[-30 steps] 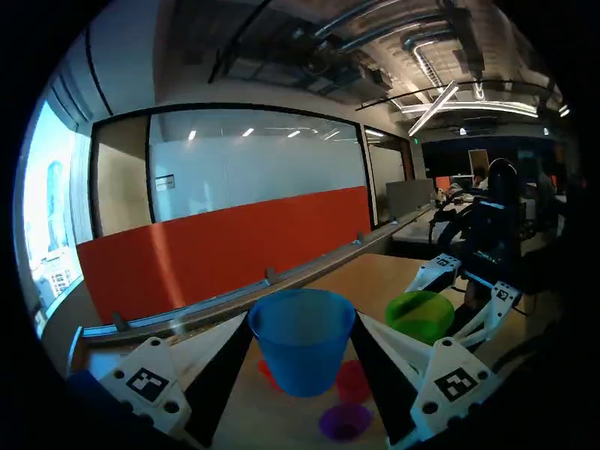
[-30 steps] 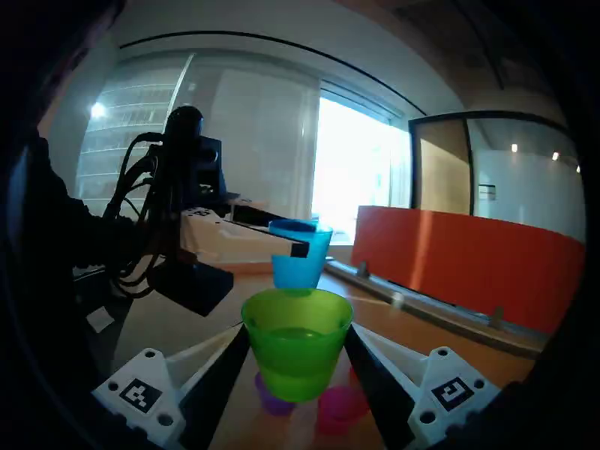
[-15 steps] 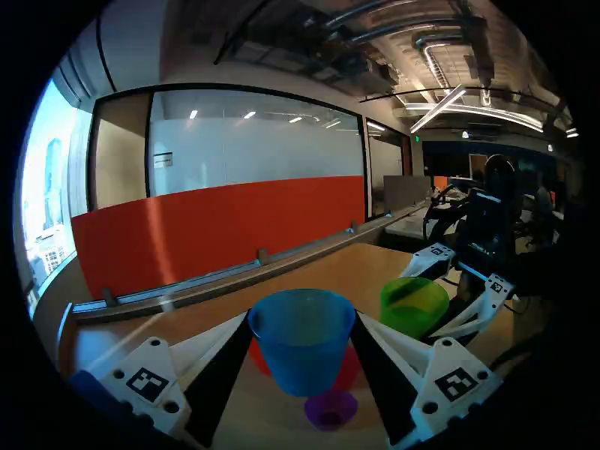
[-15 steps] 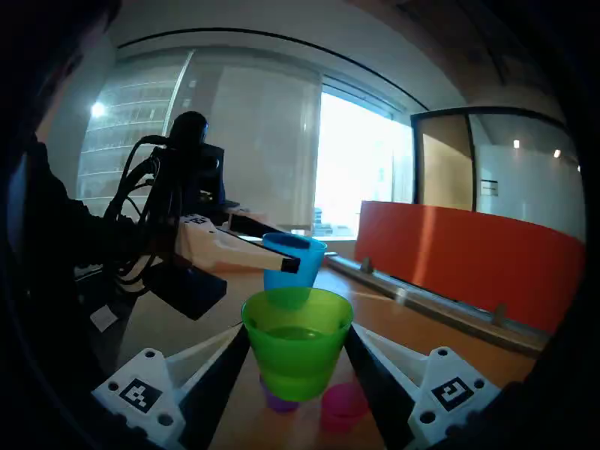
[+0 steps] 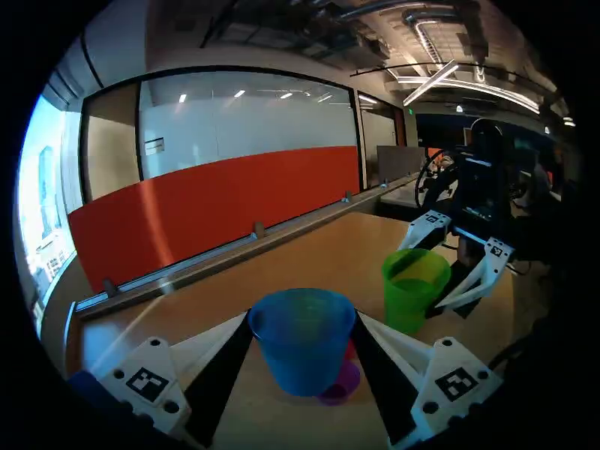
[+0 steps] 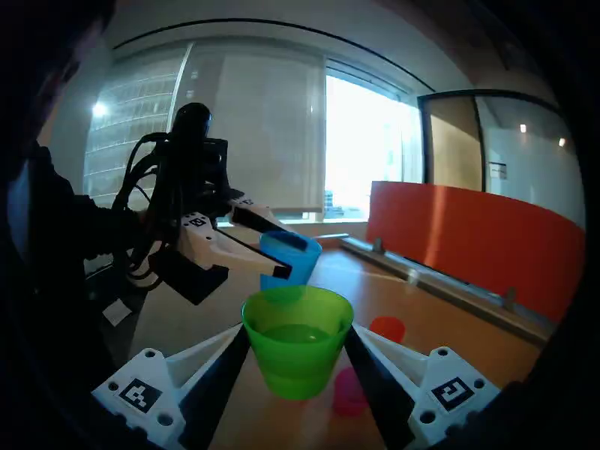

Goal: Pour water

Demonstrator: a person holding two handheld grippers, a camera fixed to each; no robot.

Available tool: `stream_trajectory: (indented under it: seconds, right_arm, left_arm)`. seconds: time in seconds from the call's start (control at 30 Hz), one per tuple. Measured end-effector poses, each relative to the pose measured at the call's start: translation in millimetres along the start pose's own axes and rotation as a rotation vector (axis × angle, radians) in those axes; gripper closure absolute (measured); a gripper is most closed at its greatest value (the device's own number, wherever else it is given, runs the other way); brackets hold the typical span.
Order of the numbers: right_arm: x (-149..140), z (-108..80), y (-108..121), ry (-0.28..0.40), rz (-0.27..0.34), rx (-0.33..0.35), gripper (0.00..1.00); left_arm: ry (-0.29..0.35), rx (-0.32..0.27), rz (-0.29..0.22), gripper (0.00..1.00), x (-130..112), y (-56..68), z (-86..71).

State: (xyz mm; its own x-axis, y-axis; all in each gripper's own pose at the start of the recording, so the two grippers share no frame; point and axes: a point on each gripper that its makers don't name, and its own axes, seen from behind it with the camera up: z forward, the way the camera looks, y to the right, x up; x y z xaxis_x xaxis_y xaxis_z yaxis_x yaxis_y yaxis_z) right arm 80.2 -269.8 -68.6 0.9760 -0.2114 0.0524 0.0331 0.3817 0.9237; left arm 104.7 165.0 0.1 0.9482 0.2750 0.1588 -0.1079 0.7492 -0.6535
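In the left gripper view my left gripper (image 5: 301, 341) is shut on a blue plastic cup (image 5: 301, 337), held upright above the wooden table (image 5: 315, 262). To its right, the right gripper (image 5: 424, 289) holds a green cup (image 5: 411, 288). In the right gripper view my right gripper (image 6: 297, 352) is shut on that green cup (image 6: 297, 349), upright, with water in its lower part. Beyond it the left gripper (image 6: 281, 262) holds the blue cup (image 6: 287, 259), tilted slightly toward the green one.
Small cups sit on the table below: a purple one (image 5: 339, 386) and a pink one (image 6: 346, 390), plus a red one (image 6: 387, 328) farther off. An orange partition (image 5: 217, 206) and a metal rail (image 5: 247, 251) line the table's far edge. A person's dark sleeve (image 6: 52, 247) is at left.
Both cups have risen higher above the table, so the small cups below look farther away. The blue cup now leans a little toward the green cup.
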Motion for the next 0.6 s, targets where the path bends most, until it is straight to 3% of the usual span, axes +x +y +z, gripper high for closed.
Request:
stream_trajectory:
  seconds: [0.6]
  right_arm:
    - [-26, -14.7, -2, -0.091, -0.014, 0.028, 0.11]
  left_arm:
    - [-0.111, -0.03, 0.023, 0.12, -42, 11.8, -7.7]
